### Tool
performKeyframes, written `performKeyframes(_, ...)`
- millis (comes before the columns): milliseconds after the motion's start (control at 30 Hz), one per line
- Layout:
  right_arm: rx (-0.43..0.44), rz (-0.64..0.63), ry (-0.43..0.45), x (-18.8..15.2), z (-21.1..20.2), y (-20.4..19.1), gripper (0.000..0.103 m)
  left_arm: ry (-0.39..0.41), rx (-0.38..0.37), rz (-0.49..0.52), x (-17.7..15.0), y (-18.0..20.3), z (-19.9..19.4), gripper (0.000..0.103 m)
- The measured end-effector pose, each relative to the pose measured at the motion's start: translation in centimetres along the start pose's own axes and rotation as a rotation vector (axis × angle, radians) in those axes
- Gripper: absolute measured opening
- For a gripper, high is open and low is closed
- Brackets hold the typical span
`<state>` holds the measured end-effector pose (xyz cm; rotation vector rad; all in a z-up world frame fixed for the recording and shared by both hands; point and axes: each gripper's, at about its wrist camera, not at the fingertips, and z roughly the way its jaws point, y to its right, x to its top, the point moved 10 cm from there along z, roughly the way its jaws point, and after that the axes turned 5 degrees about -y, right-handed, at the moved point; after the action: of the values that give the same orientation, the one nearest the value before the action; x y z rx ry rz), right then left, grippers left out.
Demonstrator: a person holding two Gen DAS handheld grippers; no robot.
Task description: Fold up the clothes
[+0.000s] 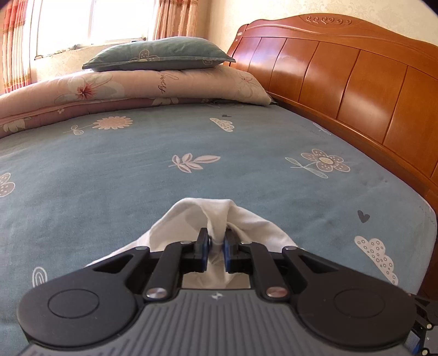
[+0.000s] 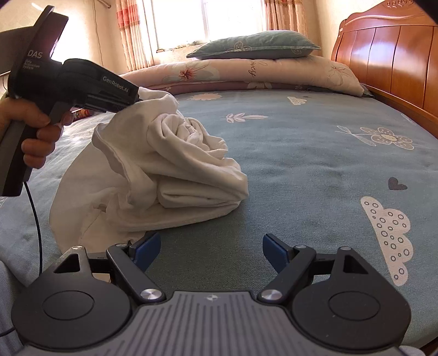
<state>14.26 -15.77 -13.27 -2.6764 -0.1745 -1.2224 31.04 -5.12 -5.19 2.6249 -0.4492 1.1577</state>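
Observation:
A white garment [image 2: 164,169] lies crumpled in a heap on the blue patterned bed sheet [image 2: 314,153]. My left gripper [image 1: 216,246] is shut on a pinched fold of this white garment [image 1: 216,216], lifting one end off the bed. In the right wrist view the left gripper body [image 2: 82,87] is seen held by a hand [image 2: 35,131] at the upper left, with cloth hanging from its tip. My right gripper [image 2: 210,250] stands open low over the sheet, just in front of the heap, its left fingertip [image 2: 147,243] close to the cloth's edge.
A folded floral quilt [image 1: 131,87] with a teal pillow [image 1: 161,54] on top lies at the far end of the bed. A wooden headboard [image 1: 356,74] runs along the right side. A curtained window [image 2: 208,22] is behind. A cable [image 2: 37,219] hangs from the left gripper.

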Motion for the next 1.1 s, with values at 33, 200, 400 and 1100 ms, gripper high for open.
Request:
performKeyframes(33,0.002,-0.004,-0.001,0.0,0.1,0.0,0.086,-0.001,0.012,-0.001,0.6,-0.6,0.5,0.009)
performKeyframes(200,0.008,-0.026,-0.005,-0.2,0.8,0.0,0.086,-0.021,0.055,0.014,2.9,-2.1,3.7,0.009)
performKeyframes(400,0.006,-0.033,-0.026,-0.8,1.4,0.0,0.086,-0.044,0.104,0.004,5.6,-3.2,7.7,0.009)
performKeyframes(1100,0.026,-0.144,0.063,4.5,-1.4,-4.0,0.068,-0.124,0.059,0.025,-1.5,-4.5,-3.1,0.067)
